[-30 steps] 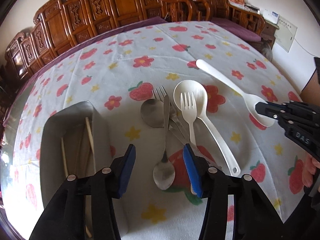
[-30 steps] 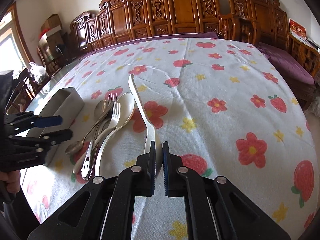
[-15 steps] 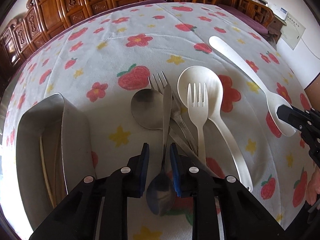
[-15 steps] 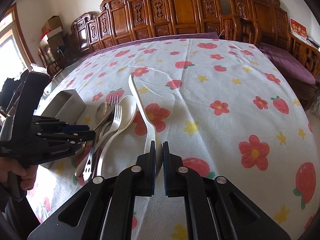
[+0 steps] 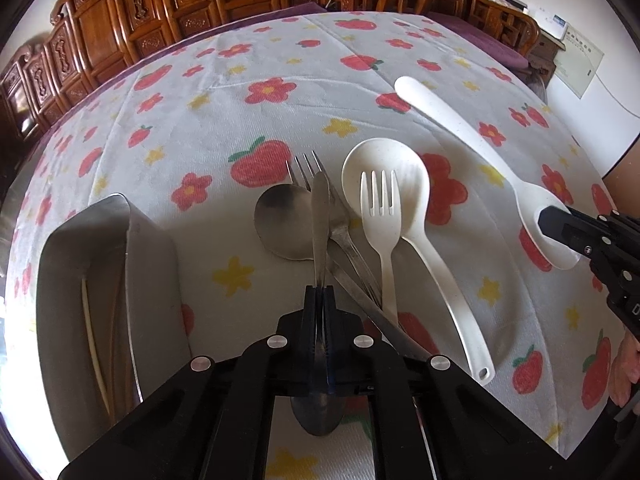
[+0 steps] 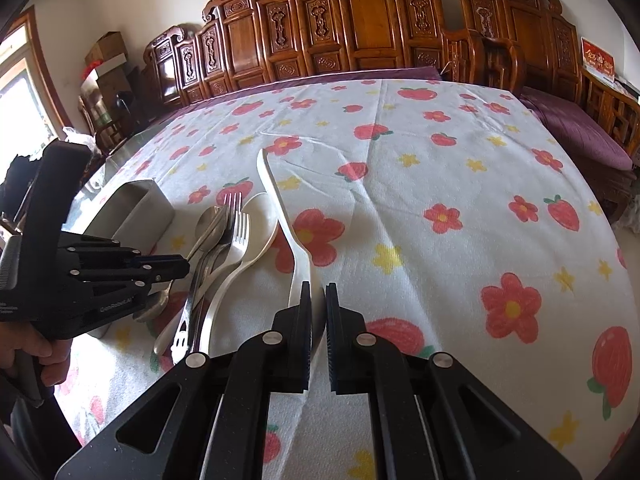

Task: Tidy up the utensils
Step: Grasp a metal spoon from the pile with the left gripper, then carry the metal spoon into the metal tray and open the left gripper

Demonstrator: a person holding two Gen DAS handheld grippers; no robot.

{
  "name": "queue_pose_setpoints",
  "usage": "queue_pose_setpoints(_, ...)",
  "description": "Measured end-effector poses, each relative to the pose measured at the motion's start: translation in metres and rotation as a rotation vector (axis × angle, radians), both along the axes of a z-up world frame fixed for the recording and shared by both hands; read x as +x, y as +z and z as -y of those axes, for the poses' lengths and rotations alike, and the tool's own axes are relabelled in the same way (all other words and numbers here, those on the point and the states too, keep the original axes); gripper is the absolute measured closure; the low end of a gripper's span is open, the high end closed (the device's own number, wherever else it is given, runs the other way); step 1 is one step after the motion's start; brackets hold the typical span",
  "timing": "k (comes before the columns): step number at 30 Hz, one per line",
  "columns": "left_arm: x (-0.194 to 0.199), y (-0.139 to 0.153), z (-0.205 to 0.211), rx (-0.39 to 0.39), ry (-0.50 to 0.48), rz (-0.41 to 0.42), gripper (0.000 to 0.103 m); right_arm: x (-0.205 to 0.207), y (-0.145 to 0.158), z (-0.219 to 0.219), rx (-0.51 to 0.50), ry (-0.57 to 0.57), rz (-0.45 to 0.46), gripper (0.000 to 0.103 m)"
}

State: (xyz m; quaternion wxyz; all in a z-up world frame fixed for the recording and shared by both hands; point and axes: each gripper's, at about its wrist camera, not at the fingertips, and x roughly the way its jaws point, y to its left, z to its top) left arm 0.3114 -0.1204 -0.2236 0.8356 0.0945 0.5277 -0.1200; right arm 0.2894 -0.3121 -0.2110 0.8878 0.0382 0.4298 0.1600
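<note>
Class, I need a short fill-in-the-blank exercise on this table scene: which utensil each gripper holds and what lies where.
1. The left gripper is shut on a metal ____.
2. The right gripper grips the bowl of a white ____.
3. The white fork lies on a white spoon's ____.
4. The metal container holds ____.

Missing words: spoon; spoon; bowl; chopsticks

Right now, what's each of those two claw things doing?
Left gripper: closed on the metal spoon.
Right gripper: closed on the white spoon.

Left black two-finger gripper [image 5: 319, 294] pitched steeply down, jaws clamped on thin metal spoon handle [image 5: 320, 216]. Right black two-finger gripper [image 6: 317, 300] angled down, jaws pinching white plastic spoon bowl [image 6: 316, 312].
</note>
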Motion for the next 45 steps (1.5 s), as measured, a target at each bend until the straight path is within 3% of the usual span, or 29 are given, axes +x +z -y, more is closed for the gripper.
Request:
queue_pose_setpoints(27,-0.048,0.086,-0.031,-0.088,0.015,0.179,0.1,-0.015,0.027,-0.038,-0.016,0.066,0.065,0.095)
queue_pose_setpoints(45,-0.052,0.086,-0.101,-0.086,0.123,0.196,0.1,-0.031,0.04,-0.075,-0.036,0.131,0.099,0.095)
